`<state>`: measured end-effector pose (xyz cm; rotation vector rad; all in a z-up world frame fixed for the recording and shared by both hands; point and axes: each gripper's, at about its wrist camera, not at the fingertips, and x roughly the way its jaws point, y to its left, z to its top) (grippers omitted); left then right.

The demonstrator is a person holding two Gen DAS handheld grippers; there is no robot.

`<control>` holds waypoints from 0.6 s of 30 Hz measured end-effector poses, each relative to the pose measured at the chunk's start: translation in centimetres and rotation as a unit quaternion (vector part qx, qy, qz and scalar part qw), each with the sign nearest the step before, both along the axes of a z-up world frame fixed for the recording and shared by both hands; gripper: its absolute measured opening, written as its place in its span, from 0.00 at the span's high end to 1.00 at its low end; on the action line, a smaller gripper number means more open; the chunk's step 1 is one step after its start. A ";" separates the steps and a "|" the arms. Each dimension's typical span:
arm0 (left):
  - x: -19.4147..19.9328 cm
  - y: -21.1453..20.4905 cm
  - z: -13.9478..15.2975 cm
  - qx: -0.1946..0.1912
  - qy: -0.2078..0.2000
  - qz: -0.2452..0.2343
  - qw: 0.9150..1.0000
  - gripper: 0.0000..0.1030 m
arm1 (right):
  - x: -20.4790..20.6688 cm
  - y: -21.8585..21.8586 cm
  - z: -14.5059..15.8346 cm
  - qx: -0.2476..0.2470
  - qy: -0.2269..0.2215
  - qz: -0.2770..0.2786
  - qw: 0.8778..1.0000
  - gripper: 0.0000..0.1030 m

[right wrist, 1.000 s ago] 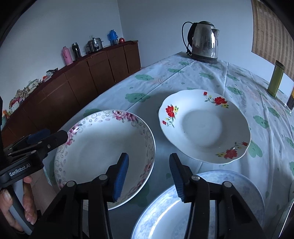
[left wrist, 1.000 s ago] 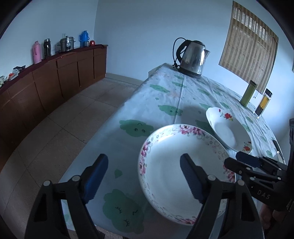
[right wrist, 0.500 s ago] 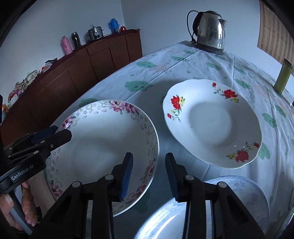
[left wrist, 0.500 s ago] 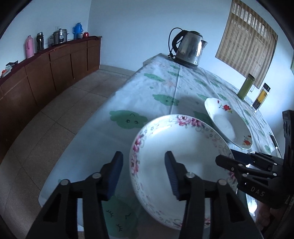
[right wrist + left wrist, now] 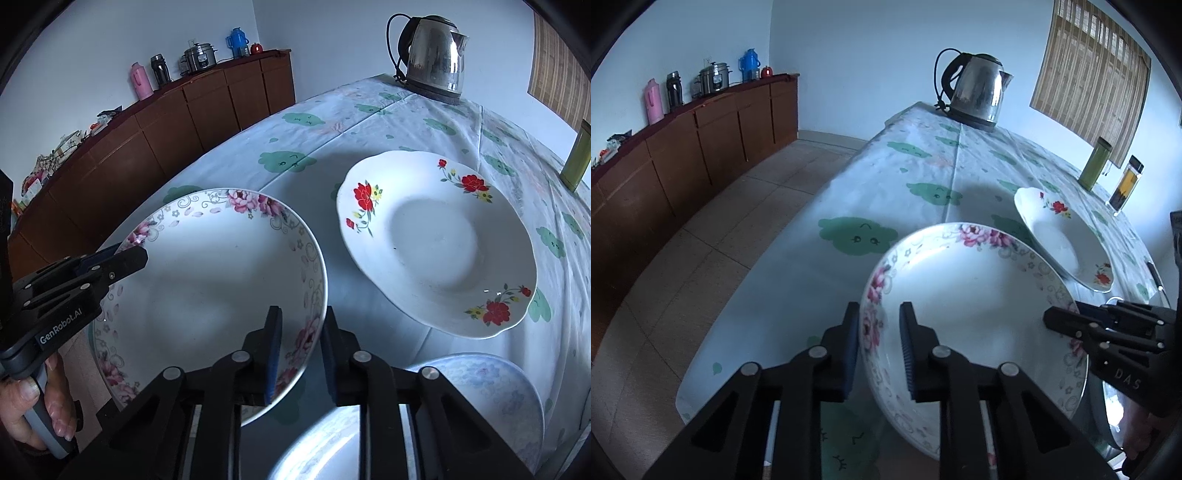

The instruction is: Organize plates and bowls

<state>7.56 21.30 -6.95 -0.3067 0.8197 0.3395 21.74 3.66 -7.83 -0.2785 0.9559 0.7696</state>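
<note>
Left tool (image 5: 875,343) and right tool (image 5: 301,350), jaws just closed, each pinch an opposite rim of the pink-flowered bowl (image 5: 214,280) over the tabletop (image 5: 369,122).

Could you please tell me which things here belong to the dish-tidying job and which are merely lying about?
Job: pink-flowered plate, gripped by left claw and right claw; red-flowered plate; blue-patterned plate.
Lying about: kettle, green canister, clear bottle.
</note>
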 end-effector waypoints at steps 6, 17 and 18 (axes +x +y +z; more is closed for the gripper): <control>0.2 -0.6 0.1 0.017 0.009 0.006 1.000 0.81 | -0.2 -0.2 0.1 0.002 -0.005 -0.003 1.000 0.82; 0.0 -1.2 0.9 0.027 0.006 0.009 1.000 0.81 | -0.4 -0.9 0.8 0.016 -0.010 -0.005 1.000 0.82; 0.0 -1.2 1.0 0.028 0.006 0.010 1.000 0.81 | -0.5 -1.0 0.9 0.018 -0.010 -0.005 1.000 0.82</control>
